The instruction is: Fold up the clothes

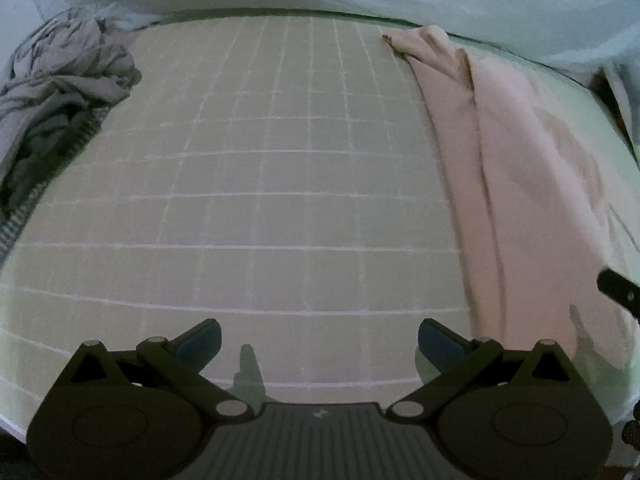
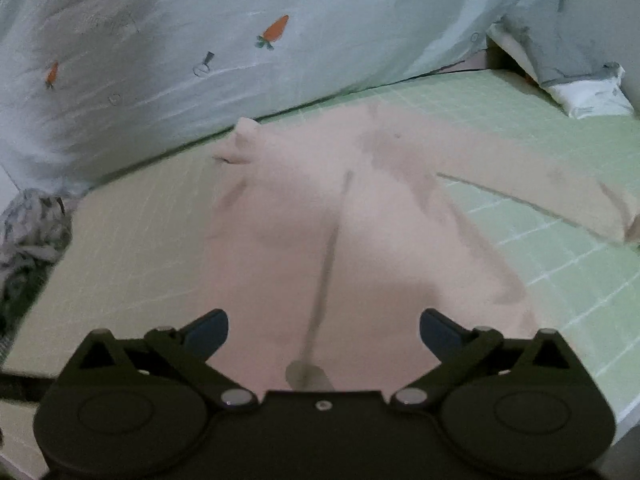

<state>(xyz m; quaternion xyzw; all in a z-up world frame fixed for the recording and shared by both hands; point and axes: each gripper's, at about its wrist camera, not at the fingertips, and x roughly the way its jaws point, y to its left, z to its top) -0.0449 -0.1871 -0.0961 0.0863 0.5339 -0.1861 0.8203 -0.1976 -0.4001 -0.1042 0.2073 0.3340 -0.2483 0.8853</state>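
Observation:
A pale pink garment (image 2: 320, 208) lies spread on the green gridded mat (image 2: 560, 248), one sleeve (image 2: 540, 196) stretched out to the right. My right gripper (image 2: 324, 332) hovers over its near part, jaws wide apart, nothing between the pads. In the left wrist view the same pink garment (image 1: 520, 184) lies along the right side of the mat (image 1: 260, 184). My left gripper (image 1: 319, 342) is open above bare mat, to the left of the garment. A dark tip of the right gripper (image 1: 618, 290) shows at the right edge.
A crumpled grey striped garment (image 1: 60, 92) is heaped at the mat's left edge, also seen as the grey heap (image 2: 28, 232). A pale quilt with carrot prints (image 2: 200, 48) lies along the far side. A white pillow (image 2: 592, 98) sits at the far right.

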